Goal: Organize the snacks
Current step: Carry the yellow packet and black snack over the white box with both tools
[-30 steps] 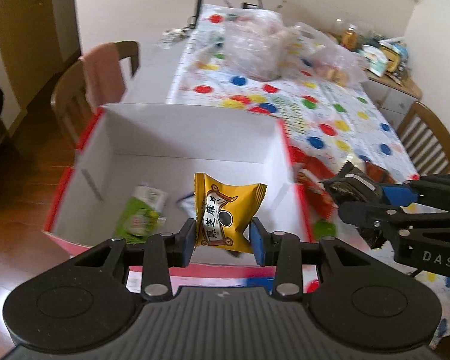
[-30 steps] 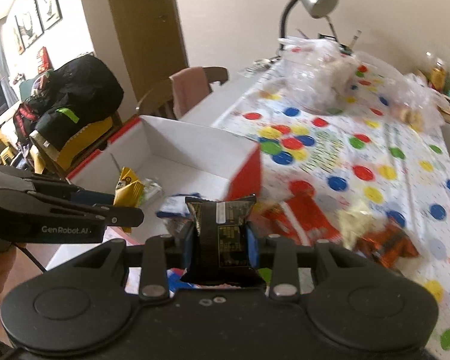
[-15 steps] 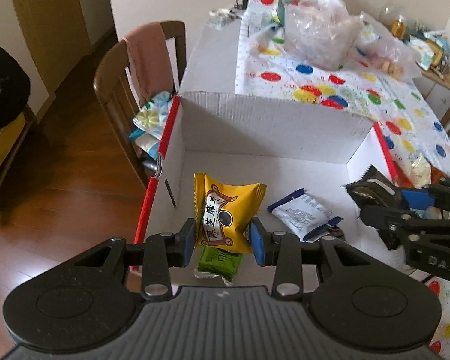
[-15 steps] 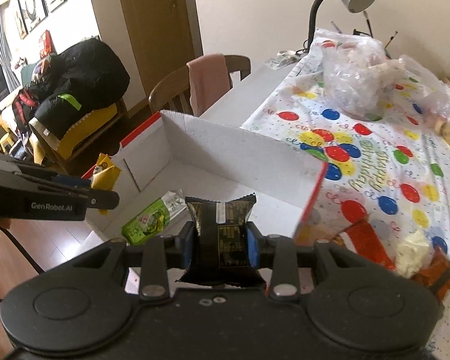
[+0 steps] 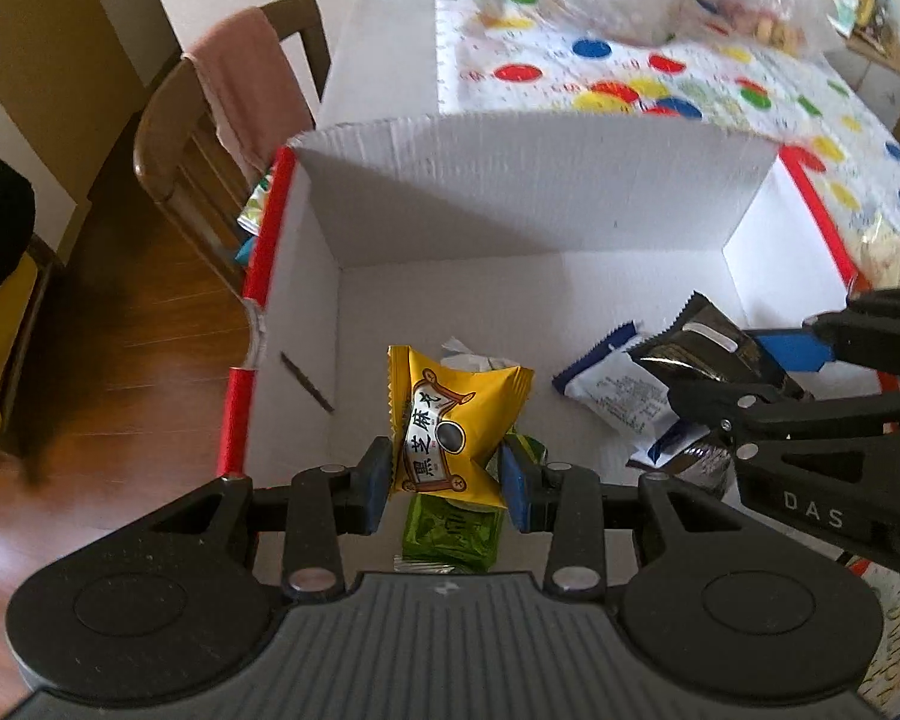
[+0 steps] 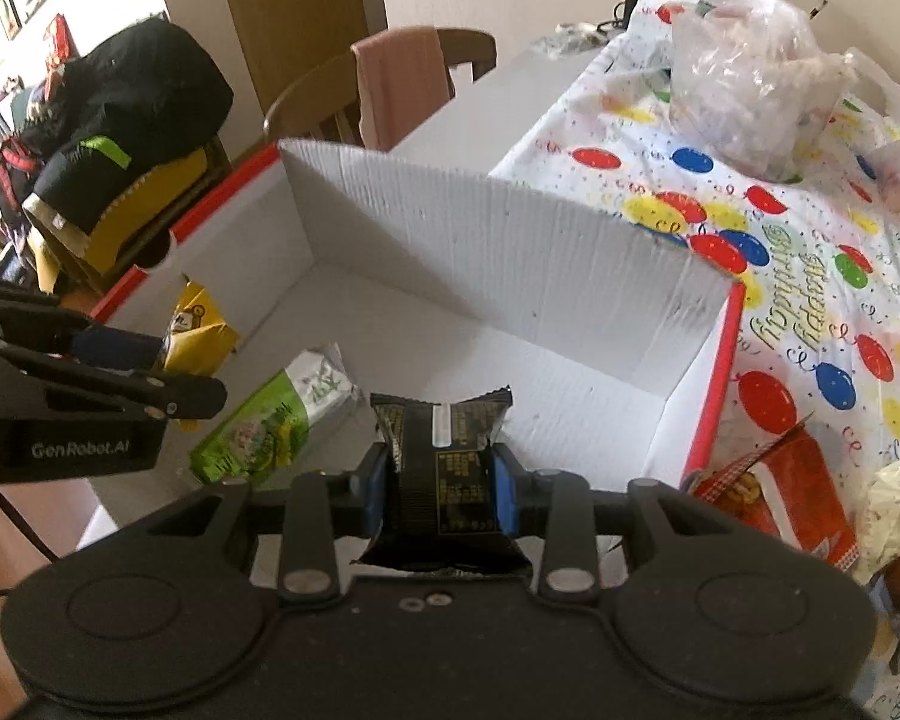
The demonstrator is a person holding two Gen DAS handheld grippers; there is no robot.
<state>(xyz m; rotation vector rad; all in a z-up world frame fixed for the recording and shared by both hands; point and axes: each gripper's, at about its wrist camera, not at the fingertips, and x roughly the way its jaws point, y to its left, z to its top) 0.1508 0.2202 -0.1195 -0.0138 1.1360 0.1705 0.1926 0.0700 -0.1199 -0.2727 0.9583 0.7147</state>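
A yellow snack packet [image 5: 453,426] is clamped between the blue pads of the left gripper [image 5: 447,477], which is angled down over the open white box [image 5: 528,192]. Directly beneath that gripper a green packet [image 5: 453,531] lies on the box floor. To its right, a white-and-blue packet [image 5: 612,387] rests in the box, partly under the right gripper [image 6: 444,483]. A black snack packet [image 6: 441,468] is pinched tightly between the right gripper's pads and is held above the box interior. Ahead and to the left of the right gripper, the green packet is seen lying flat, with the left gripper just beyond it. To the right of the right gripper, outside the box, a red packet [image 6: 774,498] lies on the counter [image 6: 810,276] with its balloon-patterned cloth.
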